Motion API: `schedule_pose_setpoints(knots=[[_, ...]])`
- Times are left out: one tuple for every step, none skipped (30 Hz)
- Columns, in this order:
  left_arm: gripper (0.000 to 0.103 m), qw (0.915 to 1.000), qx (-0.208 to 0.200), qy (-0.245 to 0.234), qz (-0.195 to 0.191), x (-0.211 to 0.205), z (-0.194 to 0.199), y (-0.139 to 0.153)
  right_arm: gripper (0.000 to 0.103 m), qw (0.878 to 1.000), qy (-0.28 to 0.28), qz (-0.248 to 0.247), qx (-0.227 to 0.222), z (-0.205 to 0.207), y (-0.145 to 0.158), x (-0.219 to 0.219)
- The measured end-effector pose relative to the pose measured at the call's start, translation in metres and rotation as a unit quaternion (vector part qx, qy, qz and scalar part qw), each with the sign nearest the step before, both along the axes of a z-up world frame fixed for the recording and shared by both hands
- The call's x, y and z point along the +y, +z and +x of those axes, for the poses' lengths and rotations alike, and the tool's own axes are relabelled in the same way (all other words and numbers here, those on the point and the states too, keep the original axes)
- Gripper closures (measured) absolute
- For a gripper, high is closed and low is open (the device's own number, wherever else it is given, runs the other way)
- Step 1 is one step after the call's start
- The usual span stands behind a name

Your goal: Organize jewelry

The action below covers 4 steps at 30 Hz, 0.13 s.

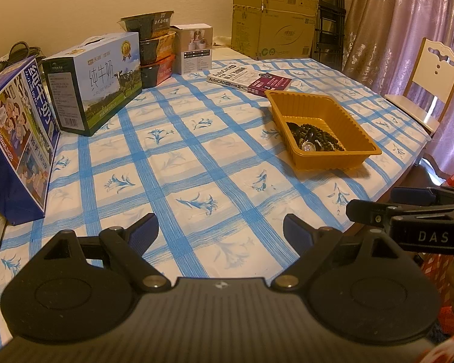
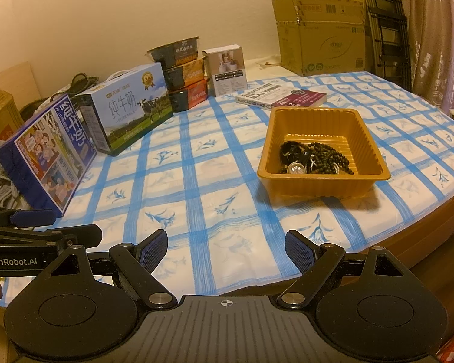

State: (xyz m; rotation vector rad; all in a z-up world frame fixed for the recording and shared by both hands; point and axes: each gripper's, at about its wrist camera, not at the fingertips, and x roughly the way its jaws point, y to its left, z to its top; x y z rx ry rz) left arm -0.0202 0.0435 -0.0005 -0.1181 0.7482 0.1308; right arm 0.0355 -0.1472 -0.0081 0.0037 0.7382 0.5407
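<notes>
An orange plastic tray [image 1: 339,163] [image 2: 320,187] stands on the blue-checked tablecloth at the right. Inside it lies a pile of jewelry [image 1: 316,139] [image 2: 313,157]: dark bead strands, a black band and a small round silvery piece. My left gripper [image 1: 221,230] is open and empty, low over the near edge of the table, left of the tray. My right gripper [image 2: 226,246] is open and empty, near the table's front edge, in front of the tray. Each gripper shows at the edge of the other's view.
Two milk cartons [image 1: 93,81] [image 2: 45,154] stand at the left. Stacked food boxes [image 1: 154,48], a small white box [image 1: 195,48] and a book [image 1: 248,78] lie at the back. A cardboard box [image 1: 272,21] stands behind. A chair [image 1: 429,87] stands at the right.
</notes>
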Motion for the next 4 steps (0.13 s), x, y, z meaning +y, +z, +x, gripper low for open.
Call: schedule_pose_setpoints(knots=[[0.015,1.0000,0.000,0.000,0.000,-0.0001,0.0000,0.0001,0.019,1.000,0.000,0.000,0.000,-0.0003,0.0001,0.0001],[0.015,1.0000,0.000,0.000,0.000,-0.0004,0.0006,-0.0002,0.019,1.000,0.000,0.000,0.000,-0.0003,0.0000,0.0001],[0.015,1.0000,-0.001,0.001,0.001,-0.0004,0.0015,-0.0004,0.019,1.000,-0.001,0.000,0.000,0.0009,0.0001,-0.0008],[0.015,1.0000,-0.001,0.001,0.001,-0.0011,0.0027,-0.0007,0.019,1.000,-0.002,0.001,0.000,0.0031,0.0006,-0.0014]])
